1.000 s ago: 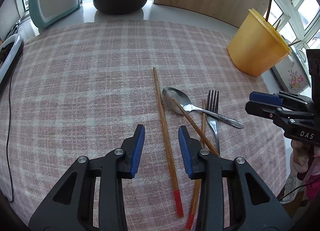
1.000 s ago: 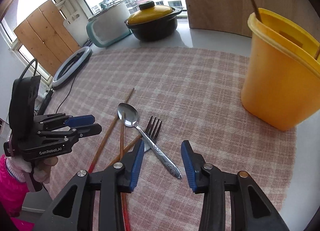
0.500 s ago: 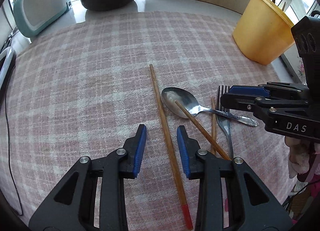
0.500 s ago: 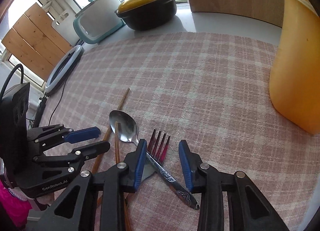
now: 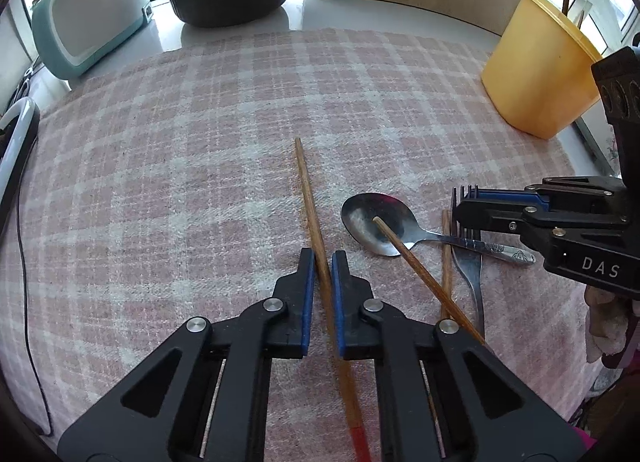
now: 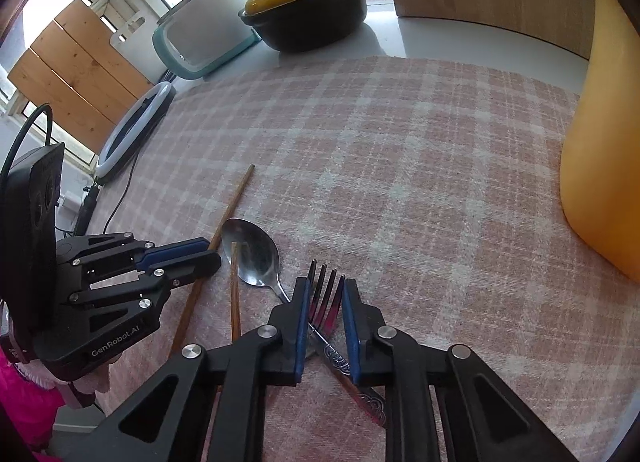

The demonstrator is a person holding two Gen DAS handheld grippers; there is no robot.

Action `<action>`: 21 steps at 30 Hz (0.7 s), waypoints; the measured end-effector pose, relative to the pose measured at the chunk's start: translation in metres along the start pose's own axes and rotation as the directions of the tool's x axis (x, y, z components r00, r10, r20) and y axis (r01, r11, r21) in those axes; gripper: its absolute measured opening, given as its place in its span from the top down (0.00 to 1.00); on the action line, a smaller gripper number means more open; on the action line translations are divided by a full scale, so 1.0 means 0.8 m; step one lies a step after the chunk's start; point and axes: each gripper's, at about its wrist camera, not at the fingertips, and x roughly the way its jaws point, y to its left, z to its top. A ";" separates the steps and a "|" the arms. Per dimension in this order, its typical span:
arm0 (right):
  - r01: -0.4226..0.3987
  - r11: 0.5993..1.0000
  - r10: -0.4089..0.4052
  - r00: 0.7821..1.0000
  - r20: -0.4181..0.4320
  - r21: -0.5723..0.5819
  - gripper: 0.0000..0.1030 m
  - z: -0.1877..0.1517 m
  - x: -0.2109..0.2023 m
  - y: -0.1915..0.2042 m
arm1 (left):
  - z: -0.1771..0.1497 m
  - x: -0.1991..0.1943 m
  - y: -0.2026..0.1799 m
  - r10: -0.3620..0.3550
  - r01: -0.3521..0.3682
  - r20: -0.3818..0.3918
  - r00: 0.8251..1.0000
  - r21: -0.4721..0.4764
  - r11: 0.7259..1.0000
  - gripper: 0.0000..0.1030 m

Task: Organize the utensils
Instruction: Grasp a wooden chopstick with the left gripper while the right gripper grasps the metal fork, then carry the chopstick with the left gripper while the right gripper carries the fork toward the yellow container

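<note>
Left wrist view: left hand-held gripper (image 5: 323,262) has just closed, pinching the lone chopstick (image 5: 307,186) mid-shaft.
Chopstick place: just left of the spoon (image 5: 372,222), flat on the plaid cloth (image 5: 200,142).
Right hand-held gripper (image 6: 323,294): has just been closing around the fork (image 6: 326,286) at its neck; pads look pressed on.
Handling: chopstick light, stiff, smooth wood, likely to pivot; fork heavier, slick steel, hold near the neck.
Looks: brown shaft with red butt; shiny tines.
Yellow tub (image 5: 536,74): beyond the spoon, right; likely destination.
</note>
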 end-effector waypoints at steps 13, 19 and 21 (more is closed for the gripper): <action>0.008 1.000 -0.009 0.998 0.055 0.011 1.00 0.000 -0.024 -0.003 | -0.009 -0.017 0.021 -0.065 0.067 0.024 0.998 -0.124 0.990 0.96; 0.025 0.999 -0.027 0.996 0.082 0.024 1.00 -0.004 -0.036 -0.006 | -0.011 -0.024 0.021 -0.071 0.075 0.037 0.997 -0.139 0.987 0.96; 0.035 0.999 -0.037 0.995 0.097 0.021 1.00 -0.005 -0.043 -0.006 | -0.012 -0.027 0.021 -0.075 0.081 0.045 0.996 -0.147 0.986 0.96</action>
